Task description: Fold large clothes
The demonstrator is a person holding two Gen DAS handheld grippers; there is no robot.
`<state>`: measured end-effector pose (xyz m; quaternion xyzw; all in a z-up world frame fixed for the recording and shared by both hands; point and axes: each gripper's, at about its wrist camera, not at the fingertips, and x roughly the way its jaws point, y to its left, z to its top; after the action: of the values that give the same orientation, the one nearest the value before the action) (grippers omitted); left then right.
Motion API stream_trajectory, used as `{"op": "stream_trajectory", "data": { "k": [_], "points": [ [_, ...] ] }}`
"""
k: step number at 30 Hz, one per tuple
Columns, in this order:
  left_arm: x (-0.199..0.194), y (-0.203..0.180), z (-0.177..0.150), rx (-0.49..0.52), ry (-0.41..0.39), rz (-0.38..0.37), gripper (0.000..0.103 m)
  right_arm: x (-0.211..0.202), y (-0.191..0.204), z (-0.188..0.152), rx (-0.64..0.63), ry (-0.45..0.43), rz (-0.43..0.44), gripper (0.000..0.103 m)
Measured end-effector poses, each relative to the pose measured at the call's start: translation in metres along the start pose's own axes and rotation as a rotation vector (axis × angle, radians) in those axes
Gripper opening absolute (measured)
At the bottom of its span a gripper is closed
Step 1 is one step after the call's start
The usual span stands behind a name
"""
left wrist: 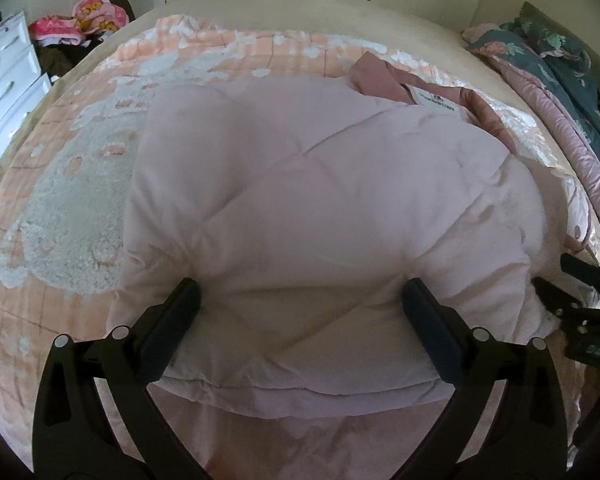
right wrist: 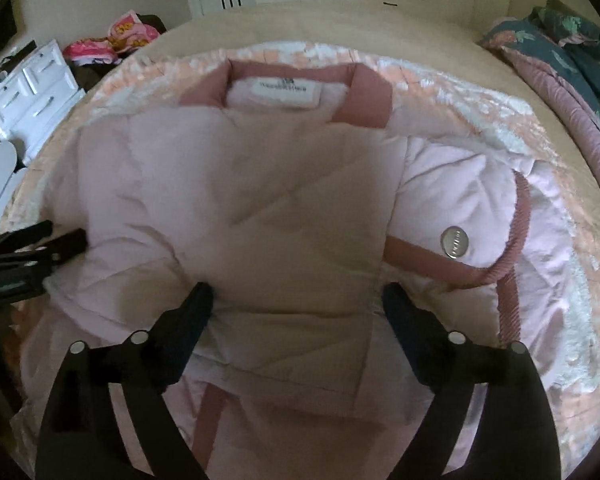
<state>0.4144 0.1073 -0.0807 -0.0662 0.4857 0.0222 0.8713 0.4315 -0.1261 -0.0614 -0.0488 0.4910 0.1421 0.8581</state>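
Pale pink quilted jacket (left wrist: 324,200) lies folded on a peach-and-white fleece blanket (left wrist: 68,200) on the bed (left wrist: 300,12), directly ahead of both pairs of fingers. Left gripper (left wrist: 302,300): fingers spread wide, a broad puffy fold of the jacket bulging between them; the tips press into the fabric on either side but do not pinch it. Right gripper (right wrist: 298,300): fingers likewise spread apart, a folded panel of the jacket sitting between the tips (contact with the fabric cannot be told for certain). Beyond the right fingers, the dusty-rose collar (right wrist: 366,104) with its white label (right wrist: 284,90) lies at the far end of the jacket. Right of the right fingers: a round silver snap (right wrist: 455,242) beside a ribbed rose cuff (right wrist: 516,240). A floral quilt (left wrist: 556,60) is bunched far right of the left fingers.
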Motion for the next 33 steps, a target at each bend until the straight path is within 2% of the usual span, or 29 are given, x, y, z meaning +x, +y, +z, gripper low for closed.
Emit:
{"op": "stream_trajectory", "data": {
  "k": [5,9,19,23,33],
  "points": [
    [-0.006,-0.006,0.0,0.018,-0.012,0.016,0.095,0.014,0.008,-0.001,-0.014,-0.004,-0.058,0.094],
    [-0.013,-0.006,-0.001,0.023,-0.013,0.013,0.095,0.019,0.007,-0.002,-0.017,-0.013,-0.065,0.095],
    [-0.04,-0.005,-0.002,-0.032,-0.017,-0.055,0.095,0.019,0.008,-0.001,-0.022,-0.014,-0.074,0.096],
    [-0.047,-0.008,-0.008,-0.043,0.007,-0.082,0.095,0.016,0.01,0.001,-0.018,-0.005,-0.085,0.096],
    [-0.07,-0.006,-0.014,-0.048,-0.017,-0.095,0.095,-0.01,0.001,-0.006,0.041,-0.002,-0.028,0.097]
  ]
}}
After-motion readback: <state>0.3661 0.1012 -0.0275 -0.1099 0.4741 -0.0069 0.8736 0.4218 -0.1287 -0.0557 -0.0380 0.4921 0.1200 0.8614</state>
